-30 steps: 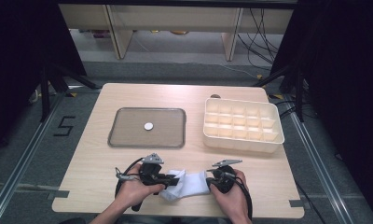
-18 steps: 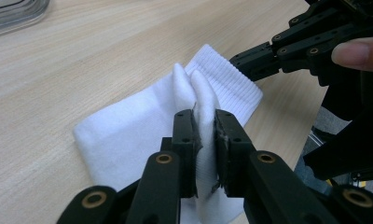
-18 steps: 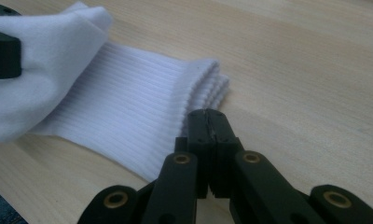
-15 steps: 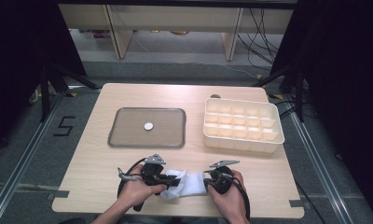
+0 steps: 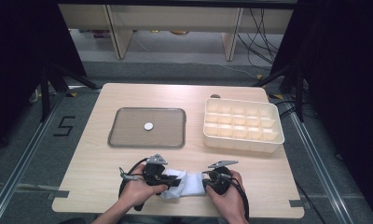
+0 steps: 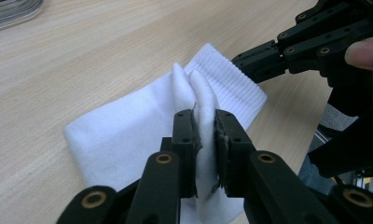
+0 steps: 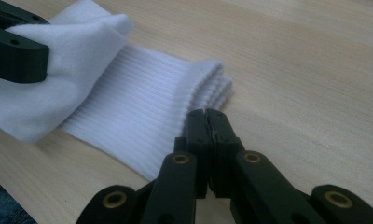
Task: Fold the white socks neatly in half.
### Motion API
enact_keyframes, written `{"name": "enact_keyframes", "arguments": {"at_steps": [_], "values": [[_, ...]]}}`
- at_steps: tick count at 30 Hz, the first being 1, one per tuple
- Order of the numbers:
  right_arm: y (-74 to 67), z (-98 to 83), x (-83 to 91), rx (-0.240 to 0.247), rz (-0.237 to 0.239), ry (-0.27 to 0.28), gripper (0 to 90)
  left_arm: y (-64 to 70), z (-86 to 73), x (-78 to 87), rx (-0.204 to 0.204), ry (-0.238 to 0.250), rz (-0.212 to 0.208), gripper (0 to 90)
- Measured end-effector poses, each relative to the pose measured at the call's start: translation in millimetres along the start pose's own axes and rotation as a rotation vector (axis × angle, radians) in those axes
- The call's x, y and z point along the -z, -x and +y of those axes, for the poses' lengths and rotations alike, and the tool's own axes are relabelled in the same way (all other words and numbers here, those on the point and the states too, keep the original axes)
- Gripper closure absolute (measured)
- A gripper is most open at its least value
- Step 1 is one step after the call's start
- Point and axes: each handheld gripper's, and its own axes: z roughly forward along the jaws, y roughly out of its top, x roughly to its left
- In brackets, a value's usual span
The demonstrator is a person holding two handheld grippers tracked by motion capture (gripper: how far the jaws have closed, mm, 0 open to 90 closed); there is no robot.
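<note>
Pinching a raised fold of the white sock, our left gripper has its pads pressed onto the cloth from both sides; we read that off the left gripper view, while the high view gives just a black body over white fabric. Our right gripper has its jaws pressed together, tips at the ribbed cuff edge; whether a layer of cuff is caught between them we cannot tell. From the left gripper view, that gripper's tips sit on the cuff's far corner. In the high view we see the sock lying at the near table edge between the left gripper and right gripper, a hand on each. Farther back that view adds a flat grey tray with a small white disc in it, and to its right a cream compartment box, both well apart from the sock.
</note>
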Motion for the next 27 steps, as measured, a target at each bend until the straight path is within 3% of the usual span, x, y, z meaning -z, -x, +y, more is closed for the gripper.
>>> {"name": "enact_keyframes", "arguments": {"at_steps": [3,10,13,14,15,18,27], "values": [[0.2,0.9,0.7,0.001,0.017,-0.013,89.0,2.0,1.2,-1.2,0.004,0.004,-0.001,79.2],[-1.5,0.4,-0.6,-0.012,-0.007,-0.001,88.9,2.7,2.3,-5.5,-0.006,-0.009,-0.001,79.1],[-2.1,-0.1,-1.2,-0.003,0.001,-0.008,88.8,3.6,2.8,-8.0,-0.01,-0.016,-0.009,79.1],[-2.6,-0.5,-1.6,-0.003,0.009,-0.004,88.7,4.6,2.8,-8.9,-0.012,-0.011,0.006,79.0],[-2.7,-0.6,-1.5,0.008,0.01,-0.01,88.6,3.6,3.2,-9.4,-0.018,-0.02,-0.009,79.0],[-4.2,-0.4,-1.8,-0.01,0.026,-0.016,88.4,4.1,2.7,-10.8,-0.015,-0.019,-0.004,78.7],[-3.4,-0.7,-2.5,0.007,-0.001,-0.023,88.1,3.9,2.5,-13.8,-0.014,-0.013,0.006,78.1]]}}
